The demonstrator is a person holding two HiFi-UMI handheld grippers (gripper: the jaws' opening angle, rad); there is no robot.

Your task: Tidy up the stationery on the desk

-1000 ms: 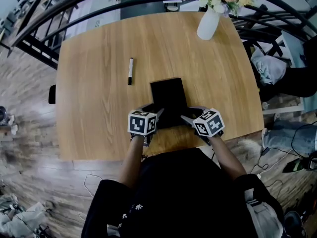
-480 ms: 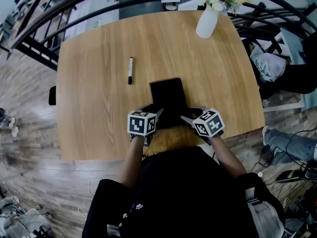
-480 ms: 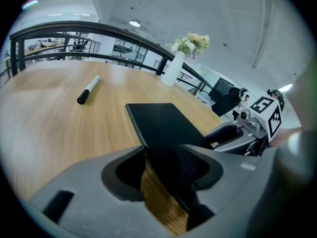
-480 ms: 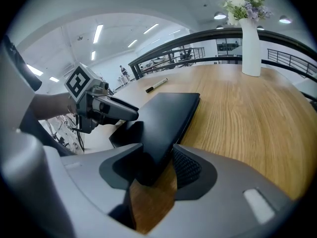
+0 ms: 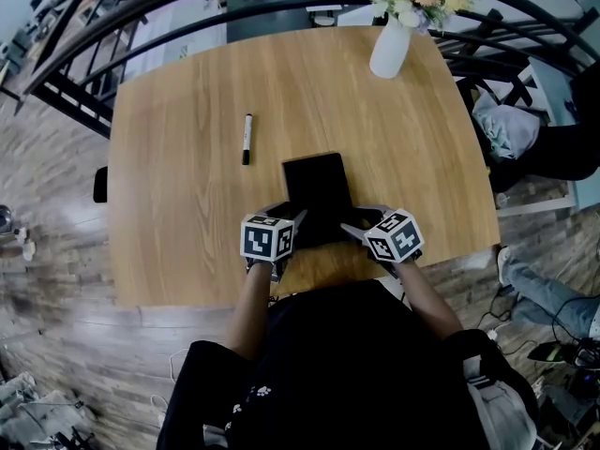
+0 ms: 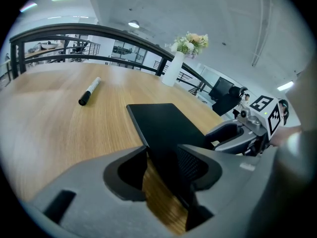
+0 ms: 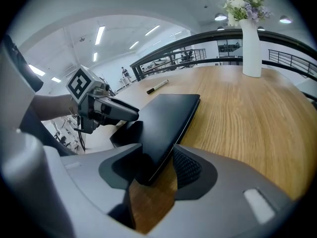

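A black notebook [image 5: 319, 190] lies flat on the wooden desk [image 5: 187, 204], close to its near edge. My left gripper [image 5: 284, 212] straddles the notebook's near left corner [image 6: 163, 125]. Its jaws have just been closing, and wood shows beside the cover between them. At the near right corner [image 7: 168, 115] my right gripper [image 5: 361, 216] has the cover's edge between its jaws, which have just been opening, with a gap on the right pad's side. A black-capped white marker [image 5: 247, 137] lies alone farther out to the left, away from both grippers.
A white vase of flowers [image 5: 391, 45] stands at the desk's far right corner. A black railing [image 5: 141, 12] curves behind the desk. Clothes lie on a seat [image 5: 511, 125] to the right. A small black object [image 5: 98, 184] sits at the desk's left edge.
Both grippers stay at the notebook's near corners. The notebook, marker and vase lie where they were.
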